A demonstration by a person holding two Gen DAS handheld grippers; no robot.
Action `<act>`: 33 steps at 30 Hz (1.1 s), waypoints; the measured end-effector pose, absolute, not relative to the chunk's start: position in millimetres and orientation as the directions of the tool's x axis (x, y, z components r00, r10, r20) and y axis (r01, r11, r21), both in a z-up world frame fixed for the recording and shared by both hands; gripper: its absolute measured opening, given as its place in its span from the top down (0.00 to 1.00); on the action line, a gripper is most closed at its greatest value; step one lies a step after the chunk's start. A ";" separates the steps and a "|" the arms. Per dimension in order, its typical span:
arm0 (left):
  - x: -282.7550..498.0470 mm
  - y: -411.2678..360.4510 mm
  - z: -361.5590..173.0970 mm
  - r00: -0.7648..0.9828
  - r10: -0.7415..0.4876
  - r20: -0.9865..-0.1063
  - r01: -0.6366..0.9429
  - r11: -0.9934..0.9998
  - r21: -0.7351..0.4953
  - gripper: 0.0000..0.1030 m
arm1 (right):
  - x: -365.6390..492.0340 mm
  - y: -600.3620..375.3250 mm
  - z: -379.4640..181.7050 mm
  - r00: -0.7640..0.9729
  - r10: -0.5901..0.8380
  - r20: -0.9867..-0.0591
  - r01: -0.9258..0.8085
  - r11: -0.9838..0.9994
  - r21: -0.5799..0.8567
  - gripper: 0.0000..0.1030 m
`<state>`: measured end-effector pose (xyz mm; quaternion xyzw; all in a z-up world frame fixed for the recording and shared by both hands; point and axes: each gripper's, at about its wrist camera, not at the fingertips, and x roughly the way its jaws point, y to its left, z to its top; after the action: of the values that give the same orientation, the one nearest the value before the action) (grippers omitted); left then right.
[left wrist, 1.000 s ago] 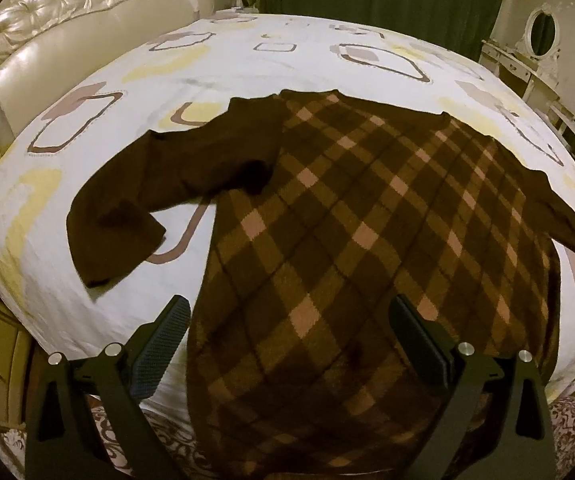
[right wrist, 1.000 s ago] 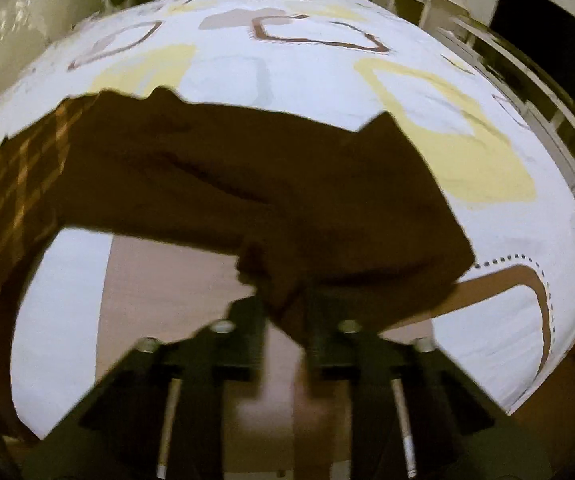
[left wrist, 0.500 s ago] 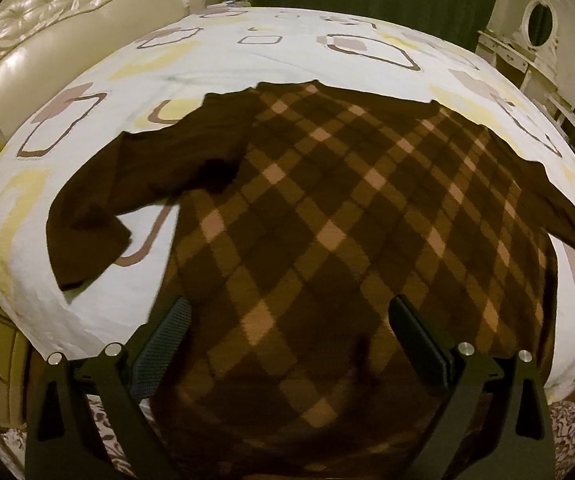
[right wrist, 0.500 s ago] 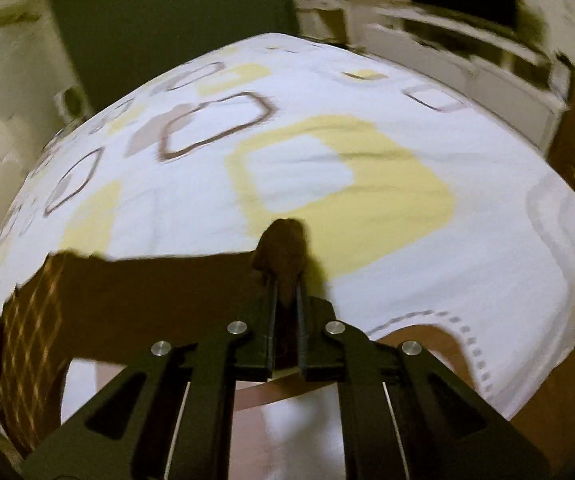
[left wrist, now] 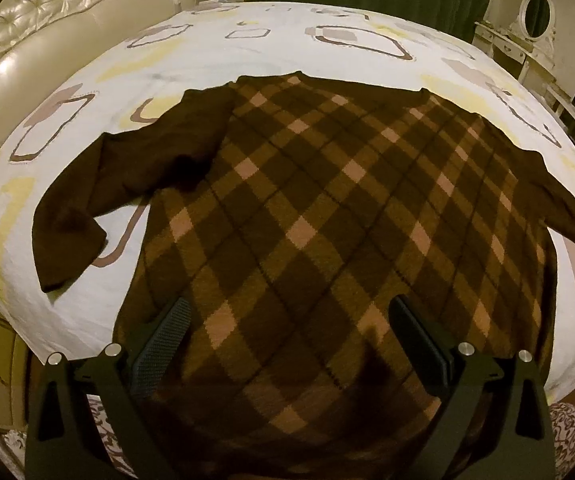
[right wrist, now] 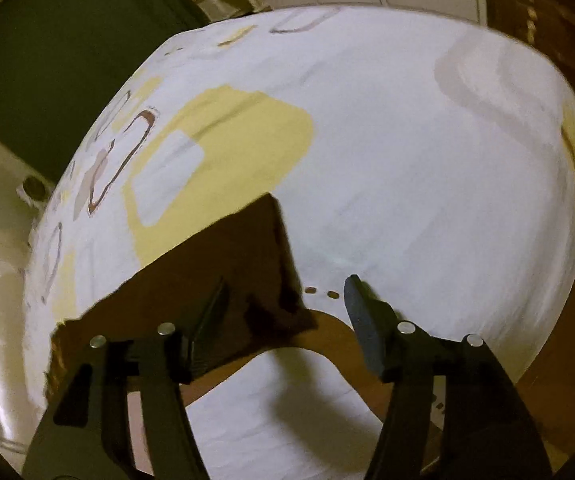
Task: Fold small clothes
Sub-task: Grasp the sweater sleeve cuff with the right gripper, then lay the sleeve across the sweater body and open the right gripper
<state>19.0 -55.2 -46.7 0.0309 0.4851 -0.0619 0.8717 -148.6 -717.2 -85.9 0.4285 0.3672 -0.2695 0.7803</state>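
A second ago your right gripper was pinched tight on the end of the sweater's right sleeve. Now its jaws are opening and the cuff lies loose on the bed, partly between the jaws, with nothing pressing on it. You have pulled that sleeve out straight to the side, so it is no longer bunched up. That means the sweater is spread flat and nearly ready for its first fold.

Your left gripper hangs wide open over the bottom part of the sweater and holds nothing.

The sweater lies on its back across the middle of the bed, brown with light diamonds. Its left sleeve bends down at the elbow, so it still needs tidying. A padded headboard stands to the left and a white dresser with a mirror sits far off. Nothing lies on the sweater or blocks you.
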 end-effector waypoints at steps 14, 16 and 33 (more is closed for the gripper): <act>19.8 -47.1 -44.8 0.539 -0.072 -0.839 0.126 0.992 -0.004 0.04 | -156.1 -725.4 -92.3 0.563 -0.152 -0.813 0.760 0.481 0.437 0.99; 20.2 -42.8 -43.1 0.547 -0.073 -0.834 0.126 0.992 -0.005 0.04 | -162.3 -726.3 -94.9 0.573 -0.156 -0.805 0.765 0.454 0.457 0.99; 39.6 38.5 -32.2 0.599 0.010 -0.800 0.092 0.992 0.082 0.04 | -159.2 -594.2 -47.2 0.714 -0.162 -0.681 0.629 0.575 0.523 0.51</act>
<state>39.6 38.5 -32.2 0.0575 0.4470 -0.0230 0.8924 -159.2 -594.2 -47.2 0.3960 0.2953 -0.2363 0.8368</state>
